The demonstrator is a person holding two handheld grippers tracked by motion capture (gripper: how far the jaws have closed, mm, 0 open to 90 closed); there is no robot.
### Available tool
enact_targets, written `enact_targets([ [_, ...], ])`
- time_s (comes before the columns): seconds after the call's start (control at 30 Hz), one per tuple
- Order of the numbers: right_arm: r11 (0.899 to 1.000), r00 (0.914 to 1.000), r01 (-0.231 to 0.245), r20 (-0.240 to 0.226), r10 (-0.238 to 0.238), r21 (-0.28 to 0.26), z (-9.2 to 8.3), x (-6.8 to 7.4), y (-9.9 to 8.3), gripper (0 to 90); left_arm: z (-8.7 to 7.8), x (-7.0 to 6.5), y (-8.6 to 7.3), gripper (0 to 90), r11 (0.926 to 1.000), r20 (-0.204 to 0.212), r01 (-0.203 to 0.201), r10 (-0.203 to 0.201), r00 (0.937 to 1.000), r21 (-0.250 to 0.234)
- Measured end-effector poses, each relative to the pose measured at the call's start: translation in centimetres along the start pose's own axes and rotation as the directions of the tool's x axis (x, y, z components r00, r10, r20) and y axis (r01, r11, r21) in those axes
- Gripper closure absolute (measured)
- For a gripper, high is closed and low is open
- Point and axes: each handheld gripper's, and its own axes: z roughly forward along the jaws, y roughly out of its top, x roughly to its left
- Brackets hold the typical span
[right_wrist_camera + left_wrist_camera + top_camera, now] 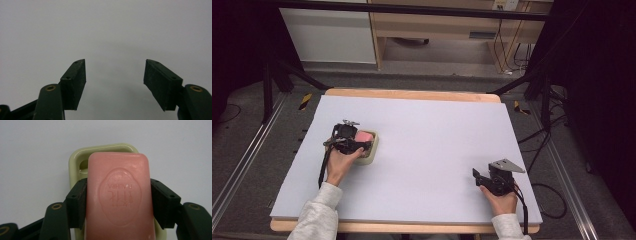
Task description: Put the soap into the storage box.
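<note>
Jaws of the left gripper (118,195) are clamped on a pink soap bar (120,195), one pad on each long side of it. In the left gripper view the pads press flush against the bar's flanks with no gap visible. The bar carries an embossed oval stamp on its upper face. Its long axis runs straight away from the gripper, in line with the jaws, so the grip spans the narrow width.

Beneath the bar lies a pale green soap dish (75,162); its rim and one slot show beyond the bar's far end and along its left side. The bar sits directly over the dish, aligned with it lengthwise. Whether the bar rests in the dish or is held just clear of it cannot be determined.

In the high view the left gripper (354,142), soap bar (365,136) and soap dish (371,155) are grouped left of centre on the grey surface (437,135).

The right gripper (484,176) stands well apart near the front right corner. Its jaws are spread wide with nothing between them, as the right gripper view confirms (115,72).

Assessment: the left hand alone governs the bar. Any lift or lowering would be vertical, with the dish directly below the grip.
</note>
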Motion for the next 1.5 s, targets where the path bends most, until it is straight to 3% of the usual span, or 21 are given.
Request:
enact_targets([
  [1.2,1.000,1.0000,0.003,0.000,-0.003,0.001,0.0,0.0,0.0,33.2,0.9,-0.4,-0.4,36.7,0.9995,-0.031,-0.012,0.013,0.9994,0.029],
  [1.5,1.000,1.0000,0.002,0.003,-0.002,-0.003,-0.1,0.0,0.0,31.7,-0.7,-0.4,-0.1,27.4,0.9993,0.000,-0.005,0.005,1.0000,-0.037],
])
